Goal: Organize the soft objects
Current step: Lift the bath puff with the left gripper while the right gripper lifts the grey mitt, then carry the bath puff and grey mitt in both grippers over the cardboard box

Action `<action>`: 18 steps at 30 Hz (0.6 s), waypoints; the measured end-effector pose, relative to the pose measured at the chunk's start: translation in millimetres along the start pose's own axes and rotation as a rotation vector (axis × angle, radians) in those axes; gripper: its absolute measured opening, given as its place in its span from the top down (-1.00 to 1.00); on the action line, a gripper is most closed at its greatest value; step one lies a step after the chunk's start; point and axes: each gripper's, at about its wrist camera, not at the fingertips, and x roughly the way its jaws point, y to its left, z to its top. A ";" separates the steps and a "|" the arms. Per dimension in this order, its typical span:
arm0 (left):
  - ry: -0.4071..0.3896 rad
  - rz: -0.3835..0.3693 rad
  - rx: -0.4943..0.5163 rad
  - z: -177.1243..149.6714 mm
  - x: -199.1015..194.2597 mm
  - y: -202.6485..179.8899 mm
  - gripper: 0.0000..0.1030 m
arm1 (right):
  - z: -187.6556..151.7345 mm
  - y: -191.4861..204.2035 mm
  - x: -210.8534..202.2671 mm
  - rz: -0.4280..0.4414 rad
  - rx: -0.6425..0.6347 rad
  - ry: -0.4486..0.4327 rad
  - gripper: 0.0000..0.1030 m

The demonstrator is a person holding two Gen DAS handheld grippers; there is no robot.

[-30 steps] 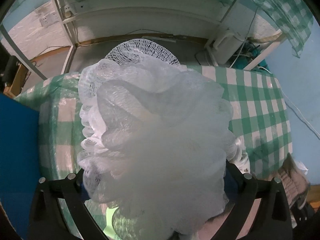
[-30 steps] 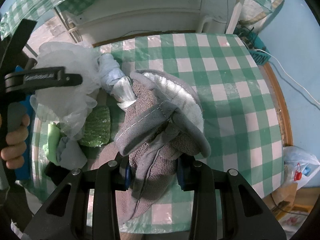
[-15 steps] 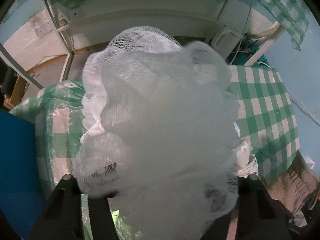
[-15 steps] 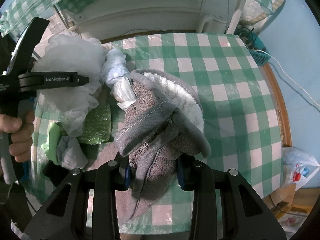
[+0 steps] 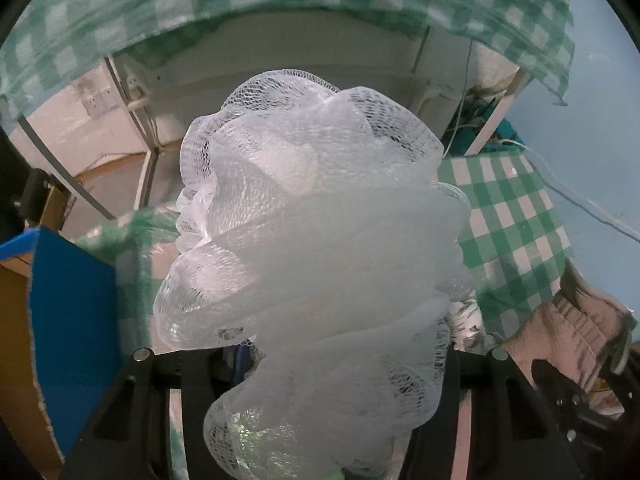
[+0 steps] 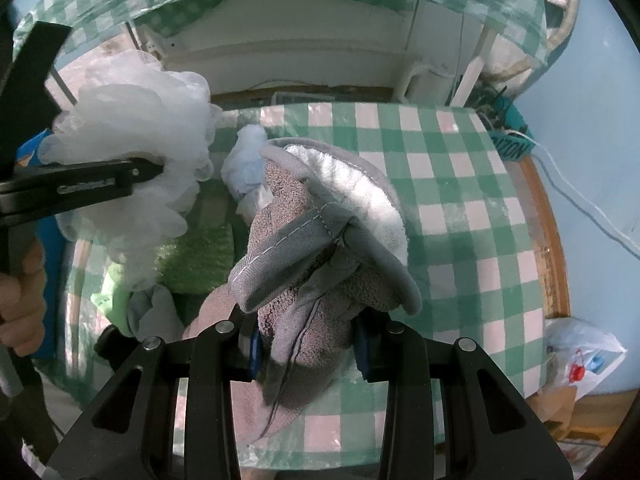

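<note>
A white mesh bath sponge [image 5: 320,240] fills the left wrist view, lifted off the green checked table [image 5: 512,232]. My left gripper [image 5: 320,360] has it between its fingers, jaws still closing and pressing on the mesh. The right wrist view shows the same sponge [image 6: 132,128] at upper left with one left finger [image 6: 100,184] across it. My right gripper [image 6: 308,344] is shut on a bunched grey towel [image 6: 312,248] with a white fleecy lining, held just above the table [image 6: 460,208].
Under the sponge lie a green scrub pad [image 6: 200,256], a light blue cloth [image 6: 248,164], a pale green cloth [image 6: 110,300] and a grey rag [image 6: 152,312]. A blue box [image 5: 72,312] stands left of the table. A plastic bag [image 6: 580,352] lies on the floor at right.
The left gripper's jaws narrowed on the mesh sponge and raised it off the pile, tilting toward the wall. The right gripper and its towel stayed put.
</note>
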 end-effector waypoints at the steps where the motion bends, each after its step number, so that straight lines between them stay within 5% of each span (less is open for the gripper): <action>1: -0.006 0.000 -0.001 -0.1 -3.7 1.8 -0.07 | 0.9 0.5 -2.5 -0.004 -0.002 -0.006 0.35; 18: -0.095 -0.007 -0.003 -16.8 -76.1 24.9 -0.07 | 17.0 0.2 -50.0 -0.017 0.005 -0.121 0.35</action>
